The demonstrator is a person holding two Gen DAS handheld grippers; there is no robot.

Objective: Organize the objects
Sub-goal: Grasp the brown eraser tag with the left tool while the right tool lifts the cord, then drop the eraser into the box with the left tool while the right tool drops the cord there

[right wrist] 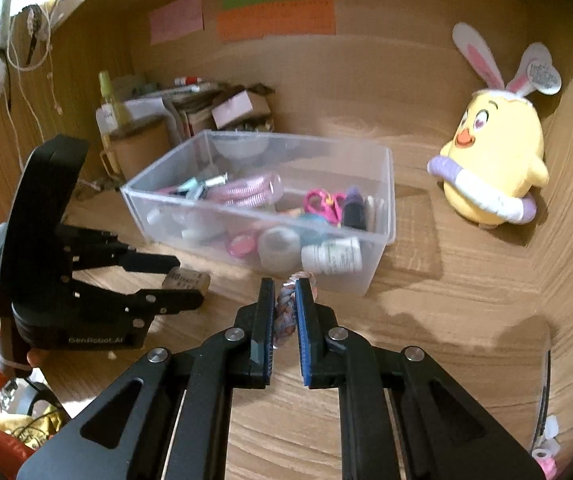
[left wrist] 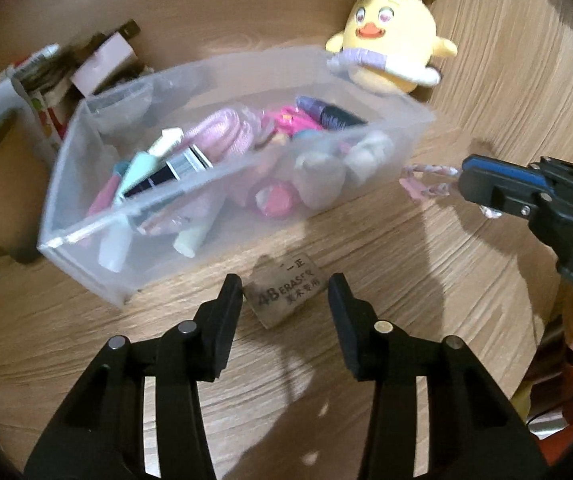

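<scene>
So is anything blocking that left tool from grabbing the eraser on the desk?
Nothing visible does. The eraser lies on bare wood just ahead of the open left tool, its fingers either side. The clear bin sits behind it, and the right tool is off to the side.

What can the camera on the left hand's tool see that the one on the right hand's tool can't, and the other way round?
Only the left camera reads the print on the eraser, which lies on the desk between the open left gripper fingers.

Only the right camera shows the paper notes stuck to the back wall, and the braided cord seen close up between the right gripper fingers.

Both show the clear plastic box of small things, the yellow chick toy with rabbit ears behind it, and the wooden desk.
</scene>
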